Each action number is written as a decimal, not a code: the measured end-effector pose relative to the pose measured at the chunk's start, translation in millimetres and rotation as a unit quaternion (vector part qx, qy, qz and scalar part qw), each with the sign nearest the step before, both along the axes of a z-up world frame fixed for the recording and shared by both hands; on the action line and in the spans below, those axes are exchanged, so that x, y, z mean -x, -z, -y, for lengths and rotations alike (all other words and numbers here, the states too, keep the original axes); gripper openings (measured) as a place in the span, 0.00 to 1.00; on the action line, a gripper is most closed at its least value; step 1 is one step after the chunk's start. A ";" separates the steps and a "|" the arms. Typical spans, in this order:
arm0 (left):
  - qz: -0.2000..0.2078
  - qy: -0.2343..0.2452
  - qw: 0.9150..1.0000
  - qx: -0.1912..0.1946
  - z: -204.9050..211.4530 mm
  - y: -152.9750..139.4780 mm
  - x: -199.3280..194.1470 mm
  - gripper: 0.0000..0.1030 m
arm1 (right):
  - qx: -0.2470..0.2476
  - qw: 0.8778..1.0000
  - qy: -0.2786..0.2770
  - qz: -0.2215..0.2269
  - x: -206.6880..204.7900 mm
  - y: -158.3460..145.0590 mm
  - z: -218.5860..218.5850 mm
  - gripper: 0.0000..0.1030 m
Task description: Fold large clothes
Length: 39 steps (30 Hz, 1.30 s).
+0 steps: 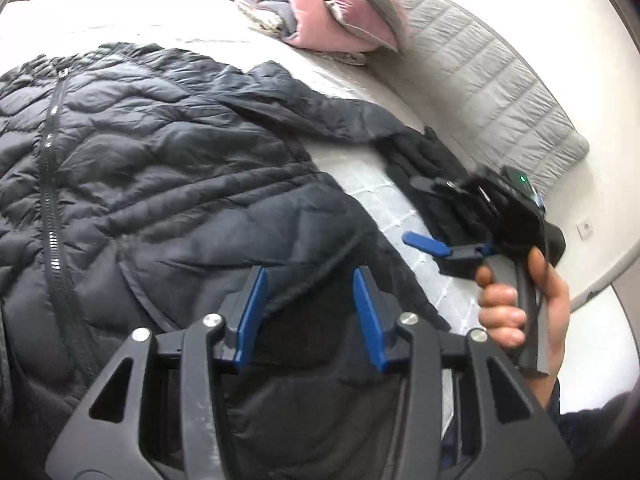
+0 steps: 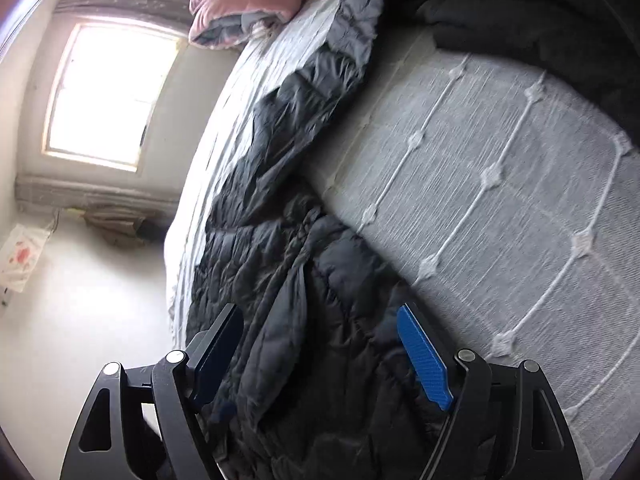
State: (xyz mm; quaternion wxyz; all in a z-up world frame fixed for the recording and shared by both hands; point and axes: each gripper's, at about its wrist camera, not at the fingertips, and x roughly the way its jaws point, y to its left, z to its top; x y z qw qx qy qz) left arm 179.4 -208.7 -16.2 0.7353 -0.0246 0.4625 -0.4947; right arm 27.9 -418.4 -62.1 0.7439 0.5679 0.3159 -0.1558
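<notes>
A black quilted puffer jacket (image 1: 160,168) lies spread on the bed, zipper up, one sleeve stretched toward the right. My left gripper (image 1: 308,280) is open just above the jacket's lower hem, nothing between its blue pads. My right gripper (image 1: 424,246) shows in the left wrist view, held in a hand beside the jacket's right edge, open. In the right wrist view my right gripper (image 2: 320,320) is open over the jacket (image 2: 280,260) near its side edge.
The bed has a white quilted cover (image 2: 500,200). A folded pink and grey blanket (image 1: 320,4) lies at the far end. A dark garment (image 1: 424,152) lies by the sleeve end. A grey padded mat (image 1: 492,80) sits to the right. A window (image 2: 108,96) faces the bed.
</notes>
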 end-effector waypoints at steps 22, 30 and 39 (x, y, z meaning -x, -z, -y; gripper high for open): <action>-0.044 -0.167 0.977 -0.127 11.2 13.7 -14.8 0.63 | 0.061 0.998 -0.016 -0.022 -9.6 -7.1 -8.1 0.78; 0.035 -0.364 0.922 -0.126 -100.9 -27.6 -26.1 0.81 | 0.075 0.997 -0.013 -0.031 -9.4 -7.8 -3.3 0.78; -0.078 -0.437 0.886 -0.138 -180.2 55.5 -61.4 0.81 | 0.074 0.997 -0.010 -0.036 -10.1 -4.9 4.2 0.78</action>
